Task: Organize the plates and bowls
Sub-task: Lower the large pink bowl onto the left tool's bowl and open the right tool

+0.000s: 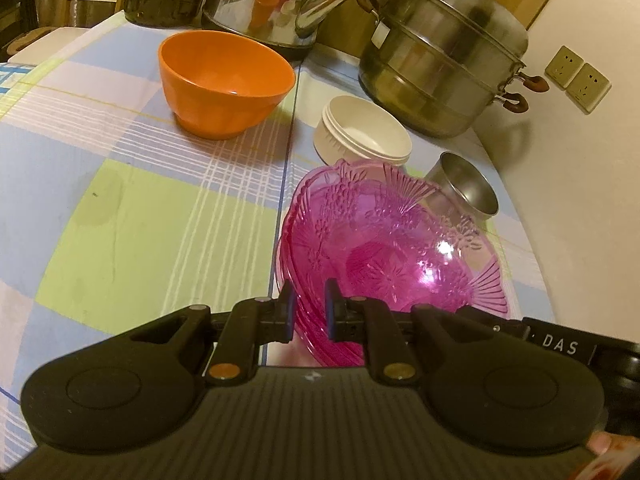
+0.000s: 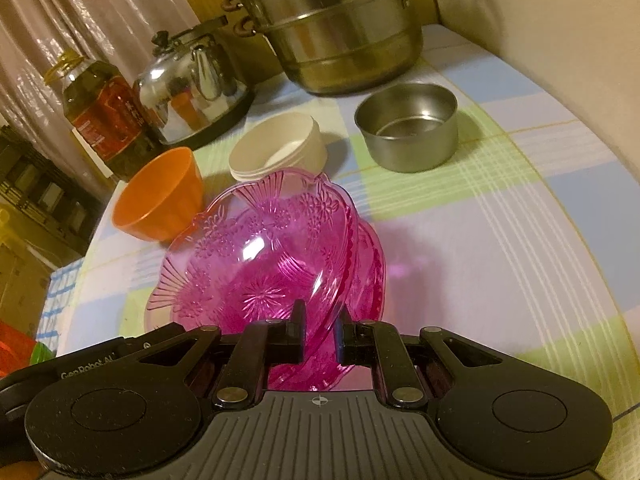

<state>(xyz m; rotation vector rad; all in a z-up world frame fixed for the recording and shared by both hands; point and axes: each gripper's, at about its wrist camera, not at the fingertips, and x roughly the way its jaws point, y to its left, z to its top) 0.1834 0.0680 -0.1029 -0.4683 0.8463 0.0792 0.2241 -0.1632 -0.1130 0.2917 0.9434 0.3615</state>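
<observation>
Checked tablecloth (image 1: 120,208) covers the table; steamer pot (image 1: 444,52) & kettle (image 1: 272,0) at back. Left gripper (image 1: 311,312) and right gripper (image 2: 321,332) are both clamped on rims of pink glass dishes (image 2: 272,256), stacked, tilted. Orange bowl (image 1: 224,80), white bowl (image 1: 364,132), steel bowl (image 2: 408,124) sit behind, apart.
</observation>
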